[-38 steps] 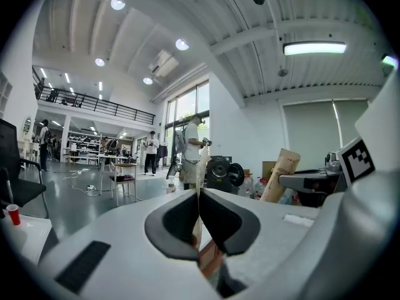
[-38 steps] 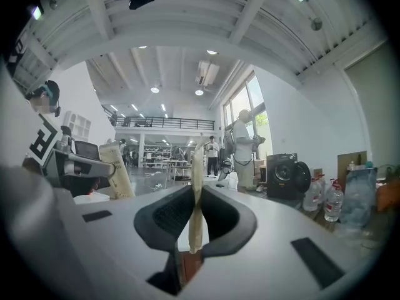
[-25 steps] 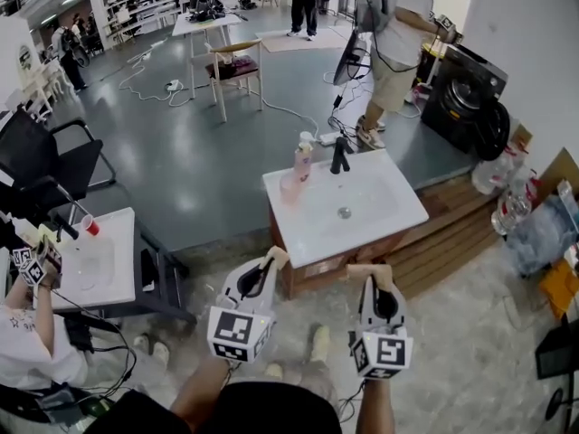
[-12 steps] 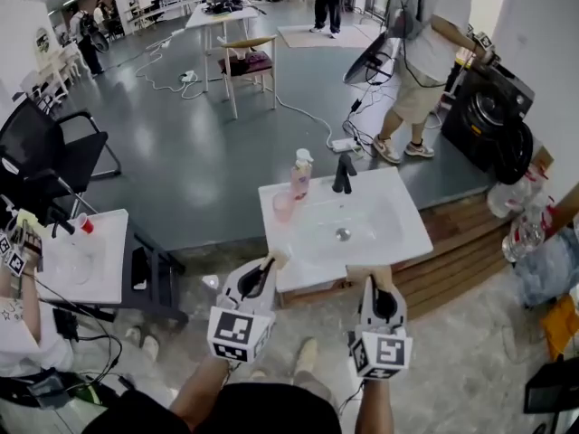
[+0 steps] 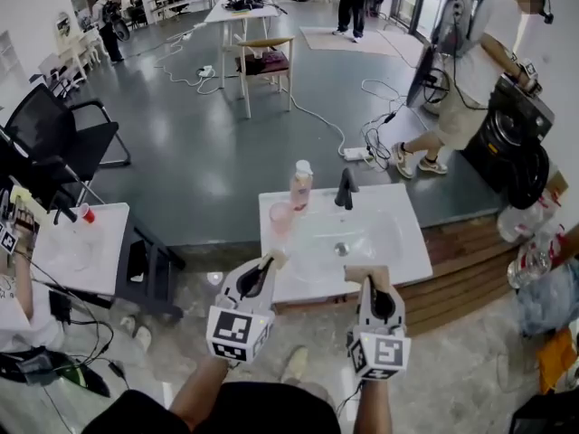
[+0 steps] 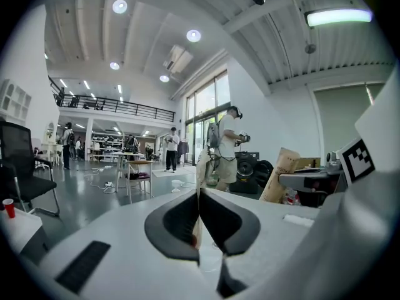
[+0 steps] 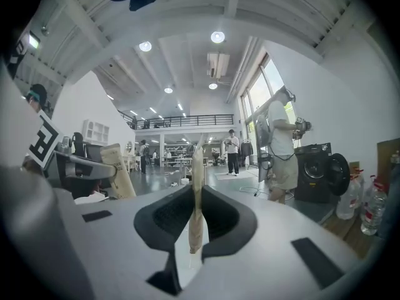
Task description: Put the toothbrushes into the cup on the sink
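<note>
Sink and pink cup show only in the head view (gripper views catch the hall). Left gripper and right gripper: jaws pressed together.

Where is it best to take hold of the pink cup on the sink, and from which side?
Probably its side wall, from the near side: the pink cup stands upright, and the soap bottle is close behind it.

Toothbrushes in matt brown paper; glossy white sink; translucent pink cup.
</note>
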A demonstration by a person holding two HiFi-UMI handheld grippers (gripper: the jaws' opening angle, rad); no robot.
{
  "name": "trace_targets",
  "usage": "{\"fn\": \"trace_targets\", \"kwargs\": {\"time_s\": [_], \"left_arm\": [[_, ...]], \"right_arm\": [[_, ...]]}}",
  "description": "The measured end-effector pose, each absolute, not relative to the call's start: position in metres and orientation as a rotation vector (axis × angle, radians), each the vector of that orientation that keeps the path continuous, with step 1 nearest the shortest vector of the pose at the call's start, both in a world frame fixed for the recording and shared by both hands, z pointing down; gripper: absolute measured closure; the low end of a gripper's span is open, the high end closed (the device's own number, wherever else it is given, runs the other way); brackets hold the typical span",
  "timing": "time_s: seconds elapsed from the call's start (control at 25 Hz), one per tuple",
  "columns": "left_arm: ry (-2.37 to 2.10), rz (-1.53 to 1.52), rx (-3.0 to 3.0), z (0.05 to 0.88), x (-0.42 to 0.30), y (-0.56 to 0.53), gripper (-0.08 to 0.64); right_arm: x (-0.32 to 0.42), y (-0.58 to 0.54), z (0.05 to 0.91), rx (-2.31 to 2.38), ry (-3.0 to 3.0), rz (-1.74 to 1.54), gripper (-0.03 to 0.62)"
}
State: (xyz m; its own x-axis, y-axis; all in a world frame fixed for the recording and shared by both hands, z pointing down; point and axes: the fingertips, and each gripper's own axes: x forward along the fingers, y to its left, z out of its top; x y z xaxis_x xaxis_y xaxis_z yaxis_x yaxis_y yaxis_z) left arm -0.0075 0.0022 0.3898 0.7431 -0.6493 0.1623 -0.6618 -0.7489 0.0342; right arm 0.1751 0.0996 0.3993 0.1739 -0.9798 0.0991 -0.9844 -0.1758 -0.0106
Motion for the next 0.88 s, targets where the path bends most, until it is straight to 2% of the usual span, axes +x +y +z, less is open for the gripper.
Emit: {"fn": "trace_targets", "kwargs": {"time_s": [0.88], "left_arm": [[-1.444,0.199,2.715,0.38,-0.022,-0.015,0.555]], "right_arm": [[0.181,0.038,0.398,2.119,-2.283,0.096,0.551]]}}
